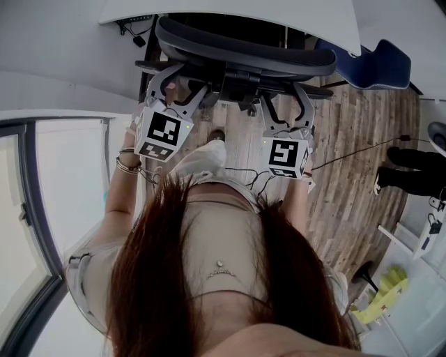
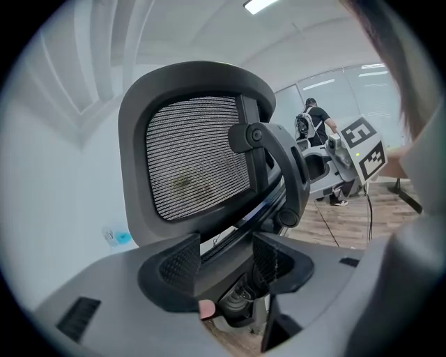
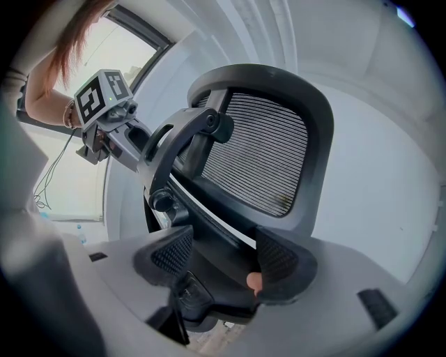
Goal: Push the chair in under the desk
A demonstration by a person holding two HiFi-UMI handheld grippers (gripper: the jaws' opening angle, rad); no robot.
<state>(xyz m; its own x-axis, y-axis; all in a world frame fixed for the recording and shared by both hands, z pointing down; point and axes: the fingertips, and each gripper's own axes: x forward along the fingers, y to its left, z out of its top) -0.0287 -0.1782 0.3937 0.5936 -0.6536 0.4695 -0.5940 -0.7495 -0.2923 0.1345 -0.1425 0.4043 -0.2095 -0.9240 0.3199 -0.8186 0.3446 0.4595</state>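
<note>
Wood-plank floor [image 1: 348, 174] runs below me, with the white desk [image 1: 230, 10] across the far edge of my head view and a window [image 1: 63, 209] at my left. The black chair [image 1: 244, 49] stands at the desk's near edge with its curved back toward me; whatever lies ahead of the back is lost in the dark under the desk top.

My left gripper [image 1: 179, 89] is up against the left side of the chair's back, jaws spread wide. Its own view shows the dark lower frame [image 2: 223, 272] of the back lying between the two pads, below the mesh [image 2: 198, 153]. I cannot tell whether the pads press on it.

My right gripper [image 1: 287, 106] sits at the right side of the back, jaws just as wide apart, and the same frame crosses between its pads in the right gripper view. One fingertip [image 3: 255, 281] of mine shows beside its right jaw.

A blue chair [image 1: 380, 66] stands by the desk's right end, a thin cable [image 1: 348, 153] trails over the floor, and a person [image 2: 313, 122] stands well off across the room
</note>
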